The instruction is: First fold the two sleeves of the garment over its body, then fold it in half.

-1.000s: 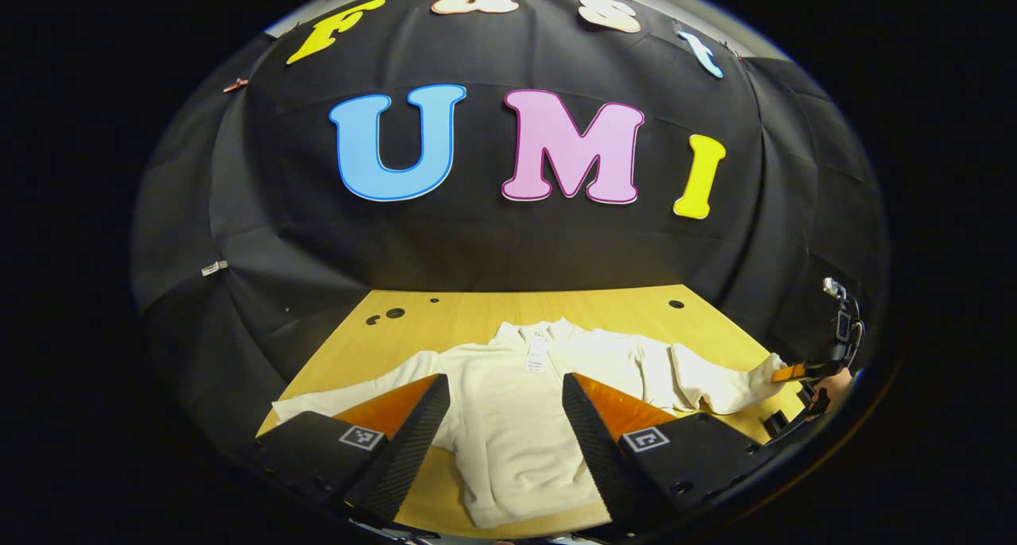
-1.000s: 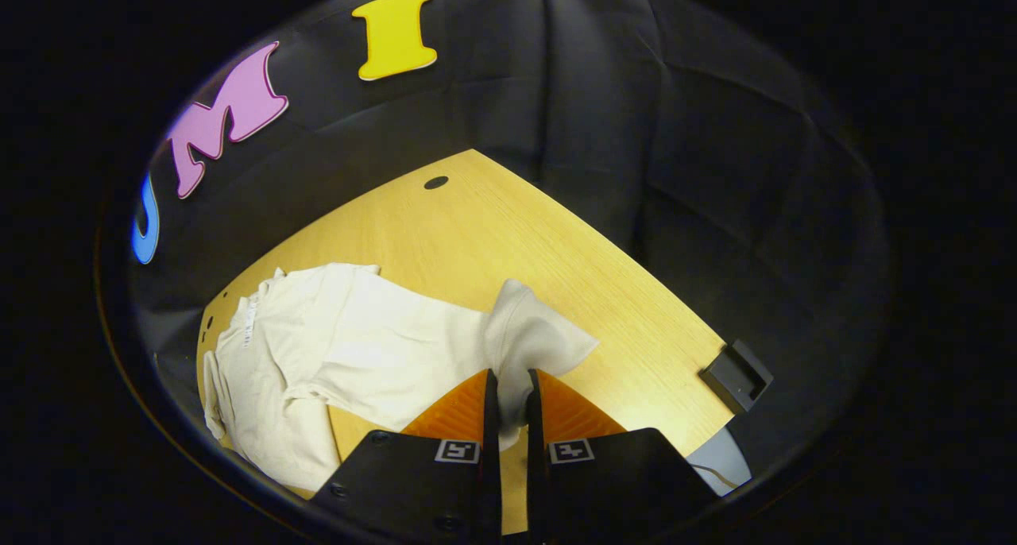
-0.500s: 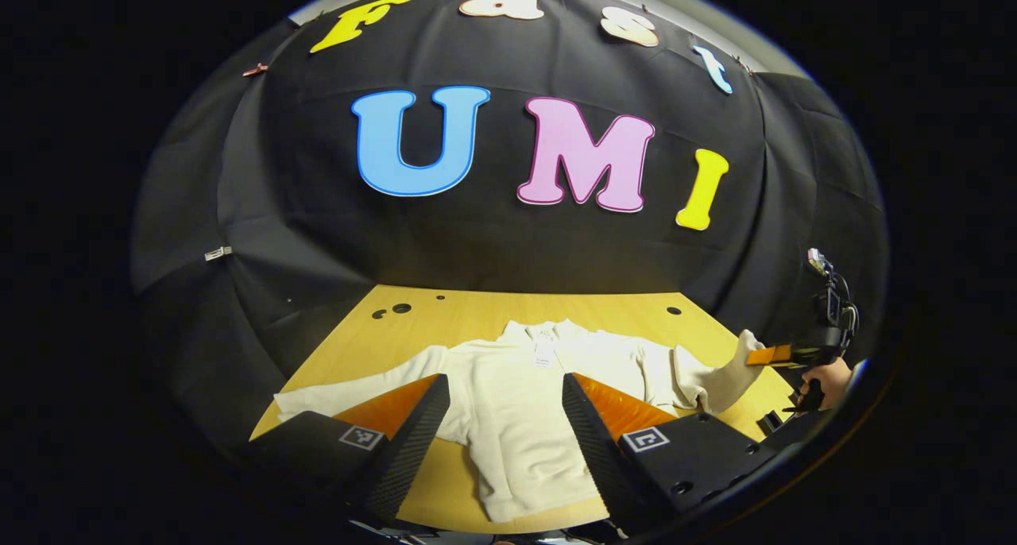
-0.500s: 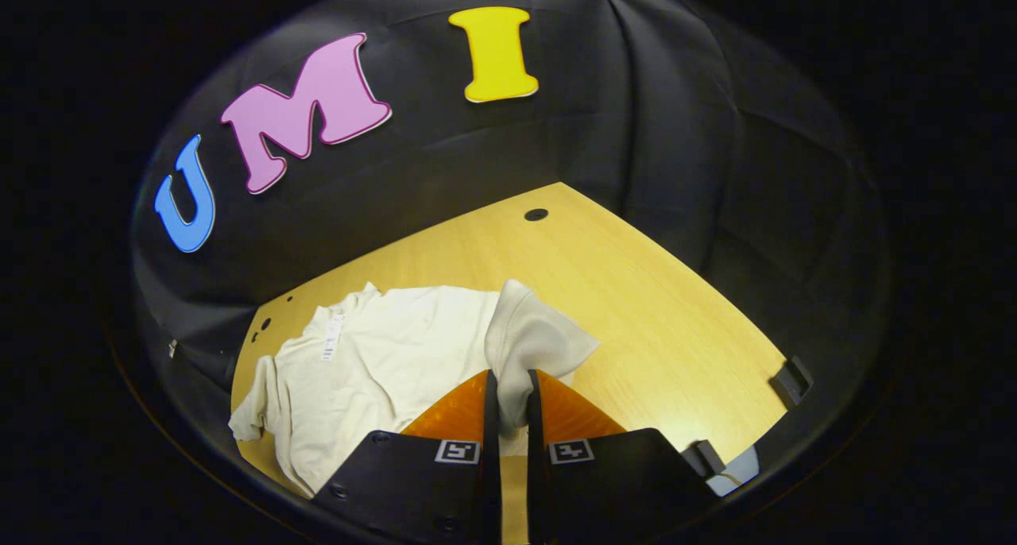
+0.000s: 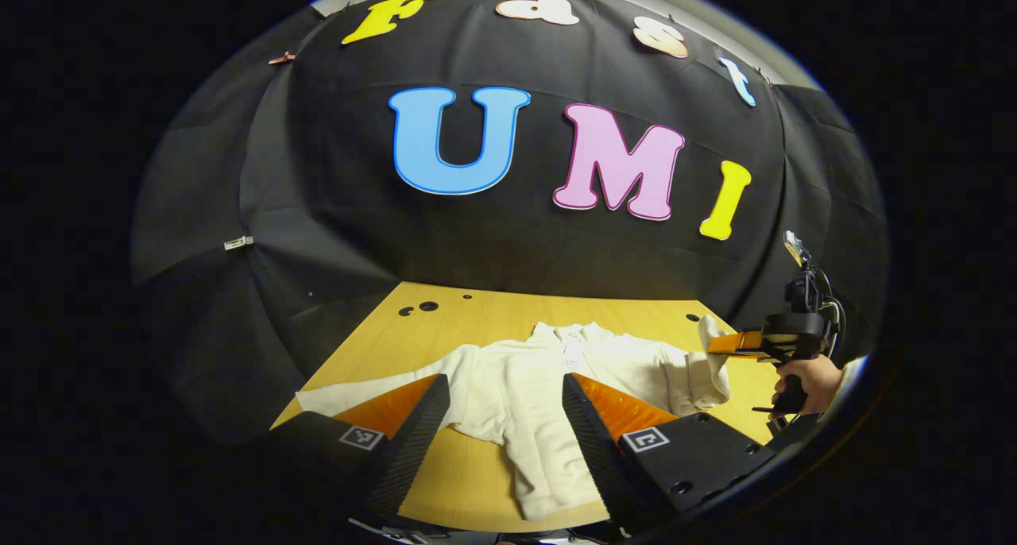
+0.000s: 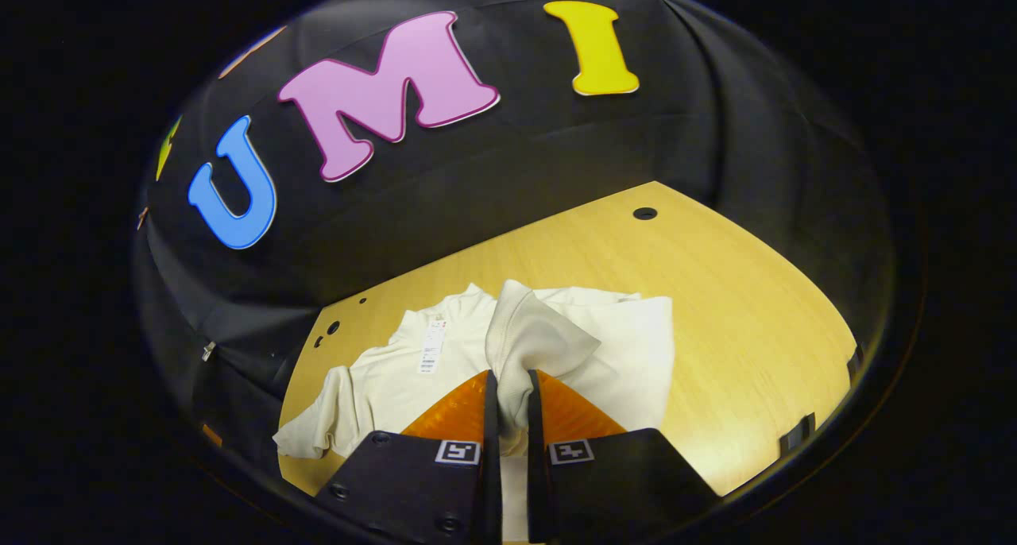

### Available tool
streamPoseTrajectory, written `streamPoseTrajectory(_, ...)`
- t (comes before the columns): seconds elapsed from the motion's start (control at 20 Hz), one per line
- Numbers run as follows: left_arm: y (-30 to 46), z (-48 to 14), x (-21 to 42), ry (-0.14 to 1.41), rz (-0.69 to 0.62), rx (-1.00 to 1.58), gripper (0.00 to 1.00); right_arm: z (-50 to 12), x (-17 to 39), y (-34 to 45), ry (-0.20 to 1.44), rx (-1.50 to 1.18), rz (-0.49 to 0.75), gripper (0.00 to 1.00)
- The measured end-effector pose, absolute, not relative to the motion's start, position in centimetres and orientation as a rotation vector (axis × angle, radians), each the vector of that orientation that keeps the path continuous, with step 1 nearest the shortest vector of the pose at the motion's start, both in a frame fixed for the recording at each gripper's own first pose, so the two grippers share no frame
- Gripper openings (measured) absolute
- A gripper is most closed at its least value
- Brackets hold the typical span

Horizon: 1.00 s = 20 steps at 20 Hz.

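the cream garment (image 5: pixel 548 386) lies spread on the wooden table (image 5: pixel 477 315), collar toward the booth wall. its right sleeve (image 6: pixel 528 338) is pinched at the cuff between the closed fingers of the right gripper (image 6: pixel 508 406) and lifted clear of the table. the left gripper (image 5: pixel 504 426) hovers above the near hem, fingers wide apart, holding nothing. the left sleeve (image 5: pixel 373 386) is flat, unfolded. to do this well, carry the cuff across the chest, lay it smooth, then release.

Left gripper view: low, near table (image 5: pixel 477 322) front, facing wall. Right gripper view: closer, from right. Shared: garment (image 5: pixel 548 386).
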State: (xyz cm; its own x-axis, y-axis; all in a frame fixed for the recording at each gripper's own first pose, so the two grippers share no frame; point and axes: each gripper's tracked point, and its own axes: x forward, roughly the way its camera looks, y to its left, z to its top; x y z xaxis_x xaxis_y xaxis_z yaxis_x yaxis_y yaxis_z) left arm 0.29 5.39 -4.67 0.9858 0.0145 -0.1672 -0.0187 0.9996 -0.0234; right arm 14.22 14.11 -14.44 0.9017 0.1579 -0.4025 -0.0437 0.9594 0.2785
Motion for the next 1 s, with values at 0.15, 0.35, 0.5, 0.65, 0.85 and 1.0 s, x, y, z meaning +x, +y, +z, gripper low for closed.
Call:
streamPoseTrajectory(0.15,6.8,-5.1,0.2,0.172,0.030,-0.043,0.93,-15.9,14.7,18.6,0.465,0.247,0.163,0.17)
streamPoseTrajectory(0.35,8.5,-5.9,-0.3,0.192,0.056,-0.078,0.93,-18.9,15.1,23.3,0.518,0.166,0.210,0.17)
streamPoseTrajectory(0.5,9.7,-6.5,-1.0,0.210,0.080,-0.102,0.93,-21.6,15.1,26.2,0.564,0.122,0.246,0.17)
streamPoseTrajectory(0.65,11.2,-6.9,-1.3,0.211,0.114,-0.116,0.93,-24.5,15.0,28.4,0.624,0.065,0.274,0.17)
streamPoseTrajectory(0.85,12.9,-8.0,-1.5,0.228,0.157,-0.133,0.93,-27.7,14.9,29.2,0.696,0.010,0.267,0.17)
streamPoseTrajectory(1.0,13.7,-8.3,-1.6,0.235,0.177,-0.134,0.93,-28.9,14.7,29.6,0.738,0.021,0.267,0.18)
